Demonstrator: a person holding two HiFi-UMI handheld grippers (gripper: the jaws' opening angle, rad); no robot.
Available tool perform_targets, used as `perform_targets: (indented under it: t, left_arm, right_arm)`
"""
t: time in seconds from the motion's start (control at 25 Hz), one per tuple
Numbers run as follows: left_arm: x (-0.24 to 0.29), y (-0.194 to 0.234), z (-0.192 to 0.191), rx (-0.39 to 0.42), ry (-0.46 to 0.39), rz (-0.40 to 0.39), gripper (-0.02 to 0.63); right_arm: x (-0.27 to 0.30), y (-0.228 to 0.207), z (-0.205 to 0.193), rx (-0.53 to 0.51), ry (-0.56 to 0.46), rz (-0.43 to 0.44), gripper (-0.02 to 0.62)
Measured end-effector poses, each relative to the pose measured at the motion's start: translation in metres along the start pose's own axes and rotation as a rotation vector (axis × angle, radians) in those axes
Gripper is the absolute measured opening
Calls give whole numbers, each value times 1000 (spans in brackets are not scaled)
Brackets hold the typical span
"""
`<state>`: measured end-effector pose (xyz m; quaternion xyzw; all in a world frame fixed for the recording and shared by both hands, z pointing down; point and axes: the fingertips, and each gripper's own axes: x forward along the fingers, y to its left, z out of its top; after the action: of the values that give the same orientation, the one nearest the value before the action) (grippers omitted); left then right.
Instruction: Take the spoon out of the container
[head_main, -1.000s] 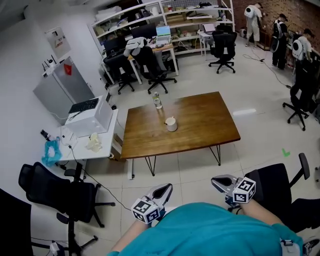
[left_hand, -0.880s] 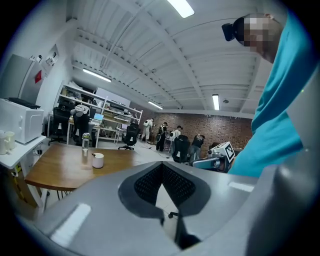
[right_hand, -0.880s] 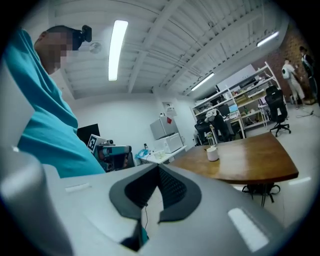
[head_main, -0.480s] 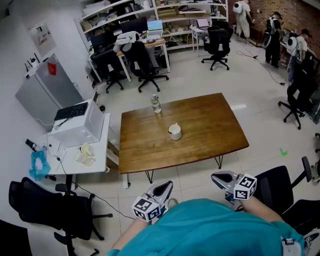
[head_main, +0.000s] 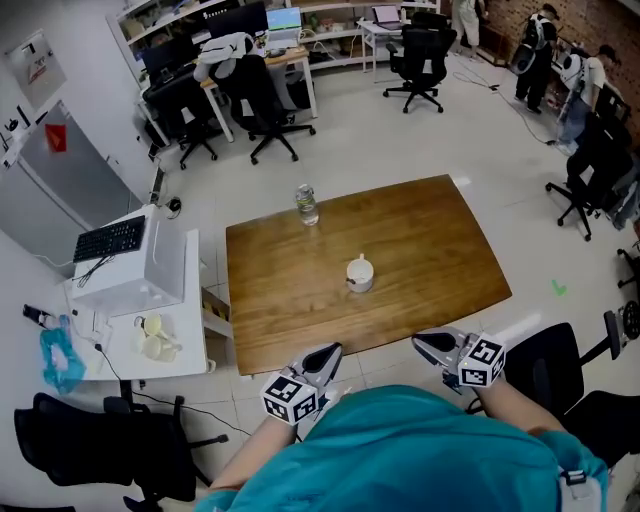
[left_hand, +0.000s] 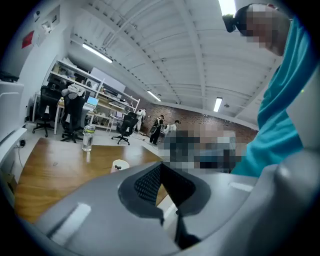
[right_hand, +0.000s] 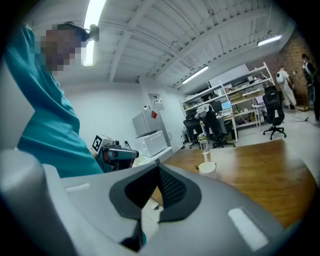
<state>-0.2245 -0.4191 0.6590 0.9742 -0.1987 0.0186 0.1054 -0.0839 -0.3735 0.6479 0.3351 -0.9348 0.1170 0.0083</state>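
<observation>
The cup (head_main: 359, 273) stands upright near the middle of the wooden bench (head_main: 290, 310). The spoon (right_hand: 196, 166) is in it, showing only as a small dark end at the rim. A bottle (head_main: 306, 204) stands upright near the far left edge of the bench, well apart from the cup.

The left gripper (head_main: 325, 356) and right gripper (head_main: 428, 345) are held close to the person's teal shirt (head_main: 420, 450). Both are over the floor by the near edge of the bench, well short of the cup.

In the left gripper view its fingers (left_hand: 148, 182) meet at the tips with nothing between them. The right gripper's fingers (right_hand: 172, 187) are likewise pressed together and empty.
</observation>
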Motion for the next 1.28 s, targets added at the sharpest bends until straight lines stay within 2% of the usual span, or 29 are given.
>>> perform_targets:
  t: [0.12,0.28,0.44,0.56,0.68,0.8,0.92,1.12,1.28]
  left_arm:
    - [34,27,0,-34,35,38,0]
    - [102,65,-12,-121,98,141,25]
    - [163,104,-42,-312,167,267,84]
    - [195,146,-75,-536,169,352,136]
    - [212,189,-103,-725,168,416,177]
    - [226,217,-132,-833,232,442,225]
    - [241,230,-147,-898,294,424,239]
    - [249,238,-149,-924,386,398,235]
    - [249,236,-142,-901,445,422,146]
  right_arm:
    - [5,-41,5,32,-4,19,2]
    - [-6,-109,24,33,-37,106,2]
    - [-18,-177,39,50,-57,204,2]
    - [-12,-222,36,54,-48,251,2]
    - [3,-246,33,75,-42,269,2]
    - [17,-258,30,83,-32,261,2]
    - [26,-268,31,107,-22,220,2]
    - [35,-263,37,125,-6,149,2]
    - [32,-259,47,134,-11,112,2]
